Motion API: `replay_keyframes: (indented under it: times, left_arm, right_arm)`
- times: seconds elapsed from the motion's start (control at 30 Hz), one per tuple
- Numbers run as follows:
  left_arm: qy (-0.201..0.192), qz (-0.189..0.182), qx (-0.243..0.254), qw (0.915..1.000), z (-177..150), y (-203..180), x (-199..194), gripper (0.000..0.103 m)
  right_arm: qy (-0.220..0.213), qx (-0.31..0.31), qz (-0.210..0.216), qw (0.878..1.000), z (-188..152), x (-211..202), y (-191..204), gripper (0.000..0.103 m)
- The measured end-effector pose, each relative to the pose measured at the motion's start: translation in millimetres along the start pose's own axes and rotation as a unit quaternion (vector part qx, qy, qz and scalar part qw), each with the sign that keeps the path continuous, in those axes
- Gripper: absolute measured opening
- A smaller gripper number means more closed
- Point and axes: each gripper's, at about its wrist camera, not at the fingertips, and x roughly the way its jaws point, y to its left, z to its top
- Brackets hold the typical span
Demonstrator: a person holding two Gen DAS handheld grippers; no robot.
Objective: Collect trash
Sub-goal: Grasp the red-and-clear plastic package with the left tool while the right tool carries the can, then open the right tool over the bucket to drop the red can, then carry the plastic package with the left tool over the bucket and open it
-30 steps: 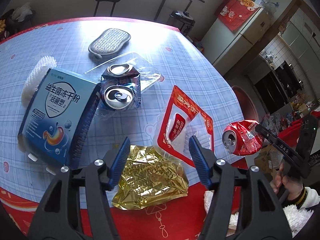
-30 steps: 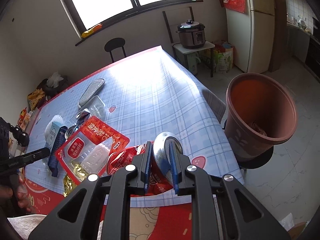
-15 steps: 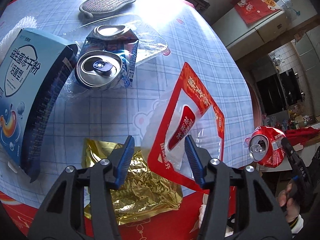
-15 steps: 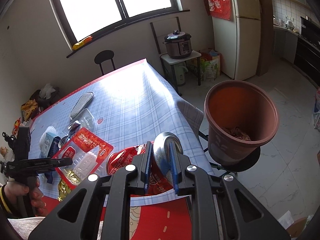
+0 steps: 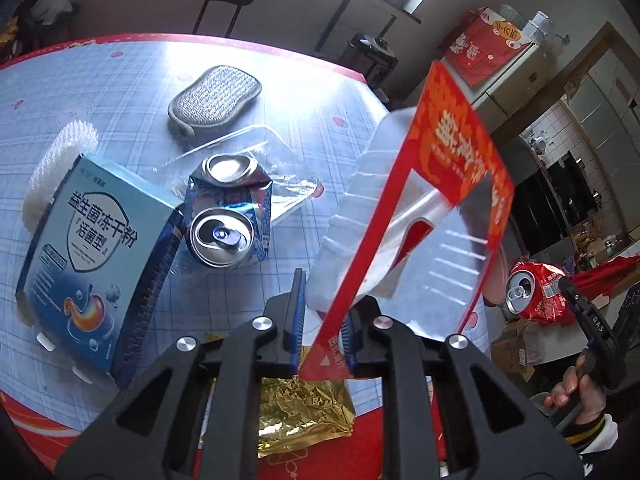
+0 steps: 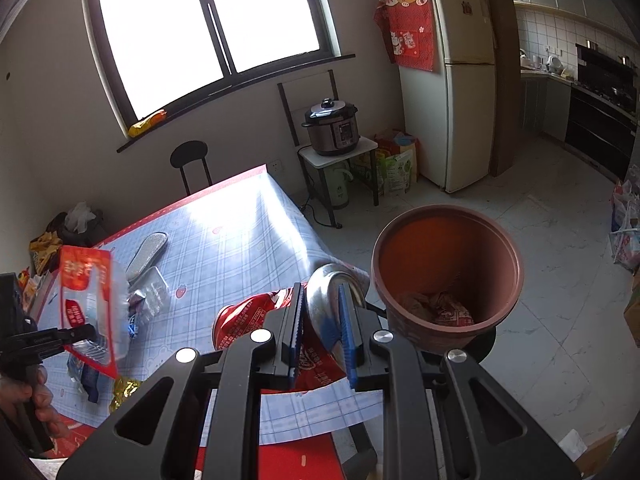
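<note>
- Your left hand-held gripper (image 5: 322, 320) is closing on the red pouch (image 5: 448, 184), which is rising tilted off the surface (image 5: 120, 92)
- Your right hand-held gripper (image 6: 322, 320) is gripping the crushed red can (image 6: 256, 320); it is hanging beside the brown pot (image 6: 444, 256)

Two crushed cans (image 5: 226, 210) (image 5: 534, 294), one red pouch (image 5: 452, 184), one gold wrapper (image 5: 302, 410), one box (image 5: 92, 256).

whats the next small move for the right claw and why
Probably carry the crushed red can a bit further right until it hangs over the brown bin, then release. The right claw is shut on it, still short of the rim, and trash already lies inside.
</note>
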Motion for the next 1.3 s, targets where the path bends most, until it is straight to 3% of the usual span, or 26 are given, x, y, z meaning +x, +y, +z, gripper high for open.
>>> replay_keyframes:
  times: [0.13,0.43,0.63,1.0,1.03,1.1,1.17,1.23,1.3]
  left_arm:
    - [-0.037,0.001,0.007,0.9993,16,-2,-26,0.017]
    - [-0.076,0.013,0.011,0.9969,19,-27,-53,0.016]
    - [-0.099,0.031,0.011,0.9945,19,-46,-66,0.016]
    - [-0.119,0.037,0.043,0.9913,27,-95,-76,0.016]
    - [-0.119,0.036,0.045,0.9911,28,-99,-76,0.016]
    - [-0.119,0.034,0.052,0.9910,30,-106,-75,0.016]
    - [-0.118,0.031,0.059,0.9909,32,-112,-73,0.016]
    - [-0.115,0.027,0.068,0.9907,34,-119,-70,0.016]
    - [-0.112,0.021,0.077,0.9905,35,-127,-67,0.016]
  right_arm:
    - [-0.028,0.006,-0.030,0.999,25,0,-28,0.019]
    - [-0.056,0.000,-0.071,0.996,80,22,-85,0.019]
    - [-0.053,0.012,-0.073,0.996,107,45,-116,0.019]
    - [-0.043,0.023,-0.066,0.997,137,74,-140,0.020]
    - [-0.043,0.022,-0.067,0.997,139,73,-140,0.022]
    - [-0.047,0.020,-0.071,0.996,141,71,-140,0.042]
    - [-0.055,0.022,-0.069,0.996,142,63,-142,0.045]
    - [-0.056,0.025,-0.070,0.996,141,55,-144,0.056]
    - [-0.059,0.029,-0.072,0.995,140,44,-146,0.076]
